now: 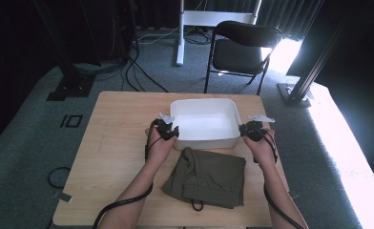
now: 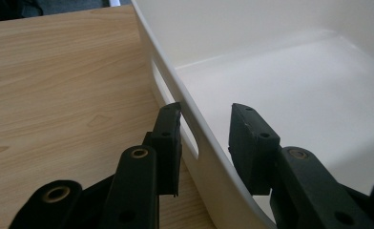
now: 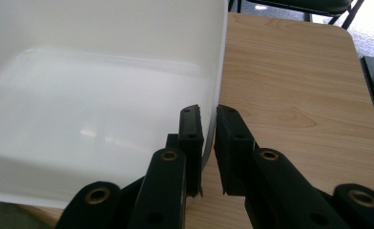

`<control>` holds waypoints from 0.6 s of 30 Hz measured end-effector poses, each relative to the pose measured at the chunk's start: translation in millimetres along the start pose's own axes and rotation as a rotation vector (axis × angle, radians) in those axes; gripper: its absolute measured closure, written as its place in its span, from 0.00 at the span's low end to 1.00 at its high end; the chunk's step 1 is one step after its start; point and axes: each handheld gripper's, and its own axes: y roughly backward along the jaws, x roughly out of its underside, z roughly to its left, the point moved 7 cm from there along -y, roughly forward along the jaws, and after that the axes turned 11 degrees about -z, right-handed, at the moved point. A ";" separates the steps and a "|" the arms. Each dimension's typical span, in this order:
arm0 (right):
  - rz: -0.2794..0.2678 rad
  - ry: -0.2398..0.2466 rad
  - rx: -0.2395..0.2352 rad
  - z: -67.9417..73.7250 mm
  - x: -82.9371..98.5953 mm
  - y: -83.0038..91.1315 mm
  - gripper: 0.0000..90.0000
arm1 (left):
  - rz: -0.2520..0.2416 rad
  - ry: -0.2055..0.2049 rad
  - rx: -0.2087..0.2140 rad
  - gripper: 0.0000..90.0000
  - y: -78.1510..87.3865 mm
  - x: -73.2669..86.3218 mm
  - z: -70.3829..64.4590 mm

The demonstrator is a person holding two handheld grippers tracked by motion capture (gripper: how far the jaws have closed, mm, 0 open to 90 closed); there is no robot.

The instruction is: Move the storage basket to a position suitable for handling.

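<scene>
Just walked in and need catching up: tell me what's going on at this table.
A person is working a white plastic bin on a wooden table, a claw in each hand. The right claw is closed on the bin's right wall, one jaw inside and one outside. The left claw straddles the left wall by its handle slot, jaws apart, not yet clamped. A folded olive-green garment lies on the table just in front of the bin, untouched. The bin looks empty.

Harsh daylight glare at right, dim bkgd, soft blur throughout.
</scene>
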 end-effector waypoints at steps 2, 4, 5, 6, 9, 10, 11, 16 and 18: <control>0.000 -0.003 0.002 -1.3 0.3 0.6 0.91 | 0.001 -0.003 0.006 0.74 -1.1 -0.6 -1.9; -0.003 -0.026 0.009 -7.8 2.2 4.3 0.91 | 0.001 0.001 0.019 0.74 -4.6 -2.3 -6.1; -0.004 -0.029 0.010 -8.8 2.6 5.2 0.91 | 0.001 0.001 0.020 0.75 -5.6 -2.7 -7.0; -0.005 -0.032 0.009 -10.1 3.1 6.2 0.91 | 0.001 0.001 0.020 0.75 -5.6 -2.7 -7.0; -0.010 -0.045 0.012 -12.6 4.8 9.1 0.91 | 0.004 -0.017 0.025 0.75 -8.8 -4.2 -10.1; -0.012 -0.049 0.013 -13.2 5.3 9.9 0.91 | 0.004 -0.017 0.025 0.75 -8.8 -4.2 -10.1; -0.014 -0.049 0.017 -14.0 5.7 10.5 0.91 | 0.004 -0.011 0.031 0.75 -9.7 -4.5 -11.5; -0.019 -0.047 0.027 -15.3 6.6 11.9 0.91 | 0.004 -0.008 0.040 0.75 -11.5 -5.3 -14.3; -0.017 -0.047 0.037 -18.0 7.8 14.8 0.90 | 0.008 -0.010 0.045 0.75 -12.4 -5.8 -15.8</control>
